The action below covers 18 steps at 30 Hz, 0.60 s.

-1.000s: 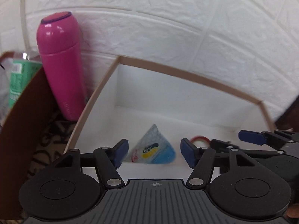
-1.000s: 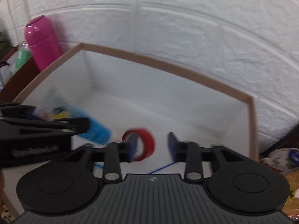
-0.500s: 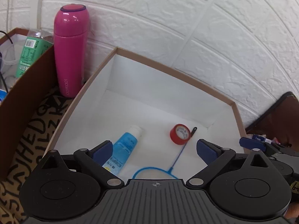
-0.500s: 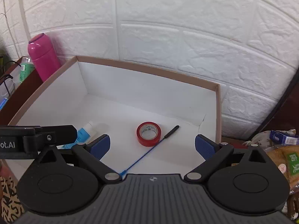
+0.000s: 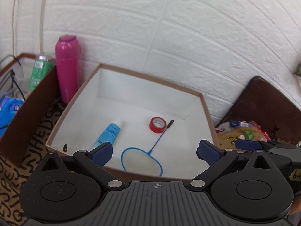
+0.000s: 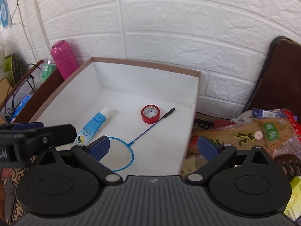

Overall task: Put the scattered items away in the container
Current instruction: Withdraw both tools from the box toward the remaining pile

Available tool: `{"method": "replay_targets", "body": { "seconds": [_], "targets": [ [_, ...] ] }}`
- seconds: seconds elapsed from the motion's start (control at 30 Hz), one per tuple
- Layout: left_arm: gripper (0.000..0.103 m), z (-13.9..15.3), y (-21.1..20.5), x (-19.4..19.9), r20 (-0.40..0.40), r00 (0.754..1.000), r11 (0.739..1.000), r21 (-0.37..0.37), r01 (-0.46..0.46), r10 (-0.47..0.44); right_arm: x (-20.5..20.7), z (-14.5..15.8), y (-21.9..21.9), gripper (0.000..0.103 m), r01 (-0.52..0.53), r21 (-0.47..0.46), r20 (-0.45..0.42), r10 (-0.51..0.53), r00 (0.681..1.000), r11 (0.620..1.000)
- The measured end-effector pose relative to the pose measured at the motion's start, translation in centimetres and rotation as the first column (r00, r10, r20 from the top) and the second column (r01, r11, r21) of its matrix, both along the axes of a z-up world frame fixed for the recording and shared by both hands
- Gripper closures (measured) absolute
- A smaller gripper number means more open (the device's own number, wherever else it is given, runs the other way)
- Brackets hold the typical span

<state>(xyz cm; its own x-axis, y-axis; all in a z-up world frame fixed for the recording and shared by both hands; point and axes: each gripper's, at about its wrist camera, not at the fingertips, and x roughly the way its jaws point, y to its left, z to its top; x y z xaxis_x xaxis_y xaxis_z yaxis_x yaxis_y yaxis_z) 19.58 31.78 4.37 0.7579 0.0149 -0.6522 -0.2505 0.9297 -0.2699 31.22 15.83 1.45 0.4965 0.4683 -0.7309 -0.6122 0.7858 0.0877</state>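
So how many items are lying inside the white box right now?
3: a blue tube at the left, a red tape roll toward the back, and a small blue racket at the front. The near corners are hidden by the tongs.

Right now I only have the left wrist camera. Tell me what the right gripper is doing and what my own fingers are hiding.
Observer: The right gripper is wide open, with nothing gripped.
Operator: Now describe the tube's hidden end.
Observer: The tube has a yellow and green logo at its flat end, which lies free on the floor of the box.
Operator: Look past the snack bags.
Observer: A yellow-green carton sits at the near right edge, outside the box.
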Motion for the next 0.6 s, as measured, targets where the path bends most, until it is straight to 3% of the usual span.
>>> {"method": "replay_targets", "body": {
  "seconds": [0.1, 0.33, 0.6],
  "targets": [
    [0.0, 0.6, -2.1, -2.2, 0.039, 0.999, 0.999, 0.04, 0.007, -0.009, -1.5, 0.4, -2.1, 0.003, -0.004, 0.021, 0.028, 0.004, 1.0, 1.0],
    [0.0, 0.1, -6.8, -7.6, 0.097, 0.995, 0.998, 0.061, 0.032, -0.038, -7.5, 0.7, -7.0, 0.003, 0.005, 0.005, 0.226, -0.006, 0.974, 1.0],
    [0.0, -1.3, -13.3, -14.7, 0.182, 0.976, 0.987, 0.129, 0.1, -0.123, -14.7, -1.4, -14.5, 0.003, 0.072, 0.128, 0.279, -0.106, 0.955, 0.989]
  ]
}}
